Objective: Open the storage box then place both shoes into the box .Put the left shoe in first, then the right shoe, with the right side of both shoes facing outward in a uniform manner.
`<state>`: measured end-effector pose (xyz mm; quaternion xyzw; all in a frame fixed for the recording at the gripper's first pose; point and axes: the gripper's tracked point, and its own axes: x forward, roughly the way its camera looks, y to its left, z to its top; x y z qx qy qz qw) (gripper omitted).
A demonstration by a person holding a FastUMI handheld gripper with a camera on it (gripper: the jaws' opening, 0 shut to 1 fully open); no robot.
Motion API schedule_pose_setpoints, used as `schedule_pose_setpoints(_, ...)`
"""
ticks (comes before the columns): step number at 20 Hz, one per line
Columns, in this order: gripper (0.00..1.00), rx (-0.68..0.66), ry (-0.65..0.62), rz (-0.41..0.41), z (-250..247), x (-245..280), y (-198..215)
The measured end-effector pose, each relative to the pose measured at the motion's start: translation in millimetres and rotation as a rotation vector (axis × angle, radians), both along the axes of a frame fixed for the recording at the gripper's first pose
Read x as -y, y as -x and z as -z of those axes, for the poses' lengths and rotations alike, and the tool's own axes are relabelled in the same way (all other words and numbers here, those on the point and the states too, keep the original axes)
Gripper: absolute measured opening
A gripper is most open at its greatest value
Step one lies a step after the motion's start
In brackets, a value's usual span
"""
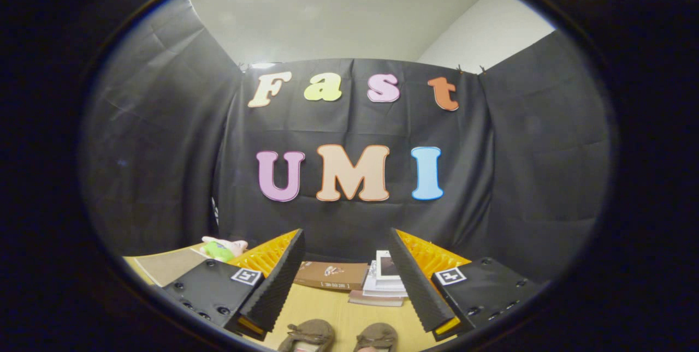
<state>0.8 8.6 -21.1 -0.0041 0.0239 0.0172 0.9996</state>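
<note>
Black cloth wall (349,221), wooden table (322,308).

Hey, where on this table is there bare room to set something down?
Bare tabletop lies between the open tongs, from the two shoes up to the brown box. It is crowded at the back: box, stacked books, plush toy.

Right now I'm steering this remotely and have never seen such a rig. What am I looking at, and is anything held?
This is a handheld gripper carried by a person. The camera rides on it and looks forward along its two fingers, which stand wide apart with nothing between them, so nothing is held. Low between them a pair of brown shoes sits on the wooden table. Beyond the fingers lie a flat brown box and a stack of books. A plush toy sits off to the left. Black cloth walls the booth.
</note>
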Motion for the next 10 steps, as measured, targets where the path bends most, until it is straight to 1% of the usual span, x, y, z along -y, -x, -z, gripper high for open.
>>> schedule_pose_setpoints(6, 0.99, -0.028, -0.025, -0.004, 12, -8, -2)
schedule_pose_setpoints(8, 0.99, -0.05, -0.049, -0.021, 18, -17, 0)
schedule_pose_setpoints(10, 0.99, -0.077, -0.059, -0.055, 29, -32, 1)
